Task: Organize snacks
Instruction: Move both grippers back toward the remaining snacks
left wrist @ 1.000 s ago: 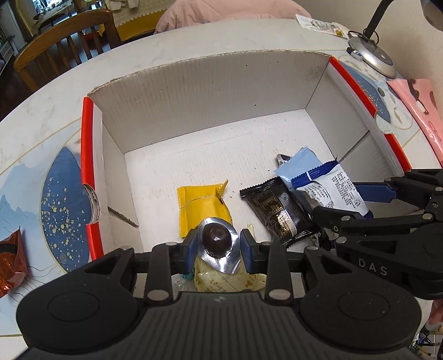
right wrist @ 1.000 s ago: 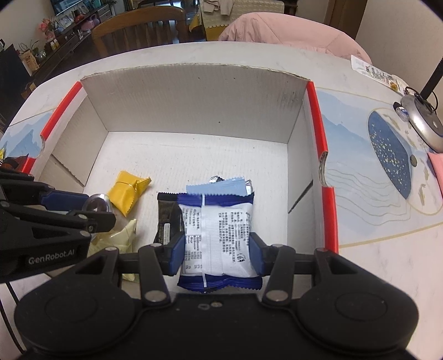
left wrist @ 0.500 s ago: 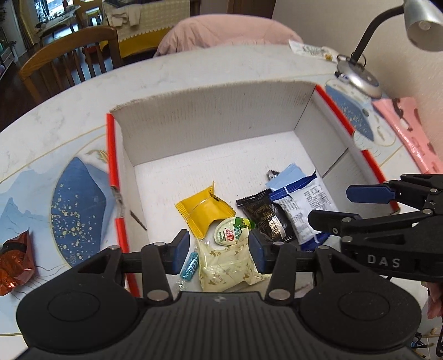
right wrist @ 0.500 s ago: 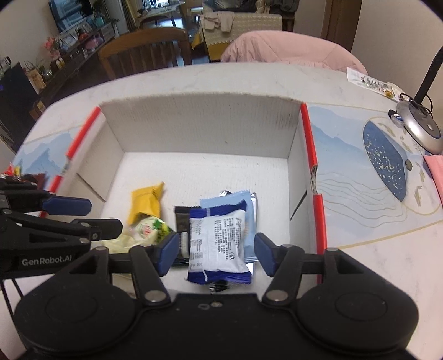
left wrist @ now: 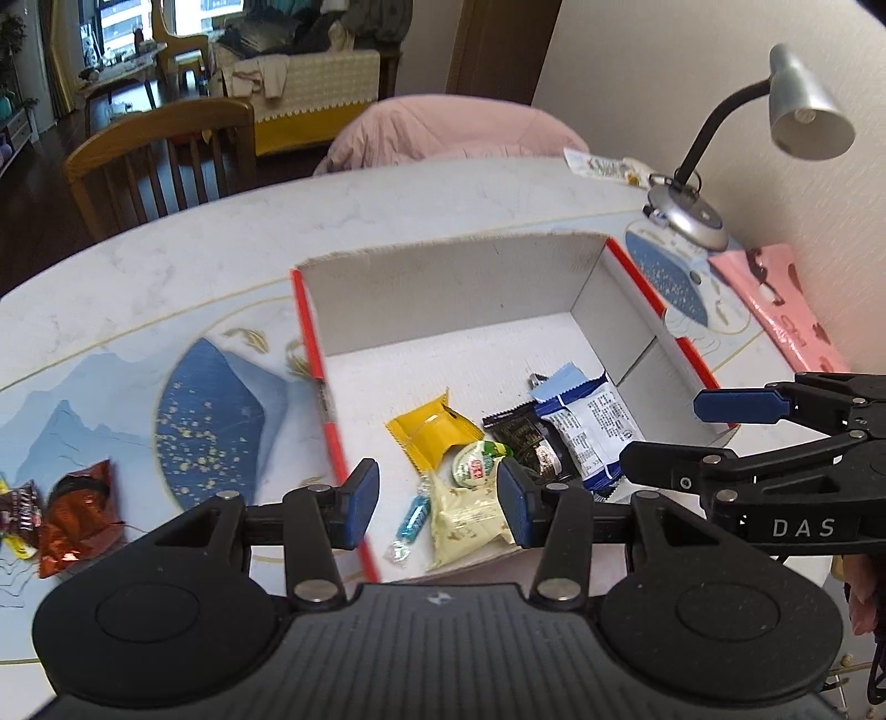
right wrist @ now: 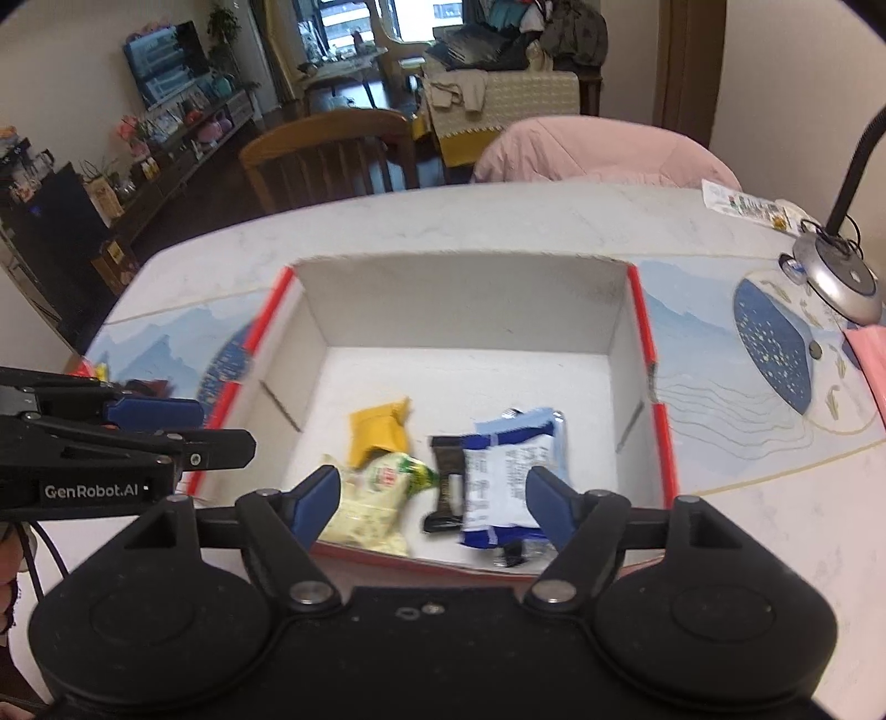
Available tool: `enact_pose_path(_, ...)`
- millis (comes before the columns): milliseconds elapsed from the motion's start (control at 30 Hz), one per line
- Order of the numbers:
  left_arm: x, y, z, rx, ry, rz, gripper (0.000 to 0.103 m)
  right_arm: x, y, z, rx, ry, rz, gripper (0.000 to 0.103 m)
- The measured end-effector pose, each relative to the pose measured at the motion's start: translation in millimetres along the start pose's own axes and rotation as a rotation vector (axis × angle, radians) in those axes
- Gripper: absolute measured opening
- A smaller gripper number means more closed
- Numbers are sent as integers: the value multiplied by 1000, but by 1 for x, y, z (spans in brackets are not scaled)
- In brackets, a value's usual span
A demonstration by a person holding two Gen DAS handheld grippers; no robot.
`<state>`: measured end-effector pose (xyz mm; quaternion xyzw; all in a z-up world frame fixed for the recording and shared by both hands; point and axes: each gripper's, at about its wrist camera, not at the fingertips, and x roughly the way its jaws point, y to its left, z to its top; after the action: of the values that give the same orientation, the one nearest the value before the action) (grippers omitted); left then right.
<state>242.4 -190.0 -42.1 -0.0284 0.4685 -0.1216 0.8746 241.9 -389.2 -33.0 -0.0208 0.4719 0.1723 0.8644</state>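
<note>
Both hand-held grippers hang over the box's (left wrist: 443,288) near edge, holding nothing. The left hand-held gripper (left wrist: 437,501) stands partly open; the right hand-held gripper's (right wrist: 432,507) jaws are opening, wide apart. The snacks (left wrist: 498,448) lie in the box along its near wall, on the worktop (left wrist: 166,260). Two more wrappers (left wrist: 66,512) sit by the worktop's left edge.

Daylight enters through windows (left wrist: 119,30) at 11 o'clock; room fairly bright, shadows soft. Desk lamp (left wrist: 805,111) at 2 o'clock possibly unlit. Right-wrist view motion-blurred, worst on snack packets (right wrist: 498,476). Strong fisheye bending and dark corner vignetting.
</note>
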Motion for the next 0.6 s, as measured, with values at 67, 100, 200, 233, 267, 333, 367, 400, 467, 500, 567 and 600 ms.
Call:
enact_pose_path(67, -11, 8, -4, -5, -18, -2, 46, -6, 11, 0, -4, -26, 12, 85)
enact_pose_path(100, -16, 12, -6, -7, -25, -4, 46, -8, 17, 1, -11, -35, 22, 85)
enact_pose_path(200, -32, 27, -14, -21, -46, -6, 49, -14, 35, 1, -22, -56, 44, 85)
enact_pose_path(233, -37, 33, -17, -29, -55, -5, 52, -14, 42, 0, -28, -62, 53, 86)
enact_pose_path(267, -43, 39, -20, -37, -64, -5, 54, -15, 50, 0, -35, -67, 60, 86)
enact_pose_path(333, -53, 52, -26, -47, -82, 3, 60, -14, 65, -2, -52, -78, 73, 92)
enact_pose_path(367, -57, 57, -30, -49, -89, 9, 60, -14, 73, -3, -62, -89, 75, 96)
enact_pose_path(400, -61, 64, -33, -52, -95, 14, 60, -13, 81, -3, -72, -95, 78, 96)
enact_pose_path(467, -68, 77, -40, -64, -102, 25, 61, -10, 97, -4, -91, -90, 94, 96)
enact_pose_path(500, -72, 84, -43, -72, -106, 31, 63, -8, 105, -4, -99, -89, 98, 97)
enact_pose_path(567, -77, 100, -49, -91, -111, 45, 65, -4, 120, -4, -115, -91, 106, 99)
enact_pose_path(600, -80, 108, -52, -100, -114, 54, 71, -2, 127, -4, -120, -91, 114, 99)
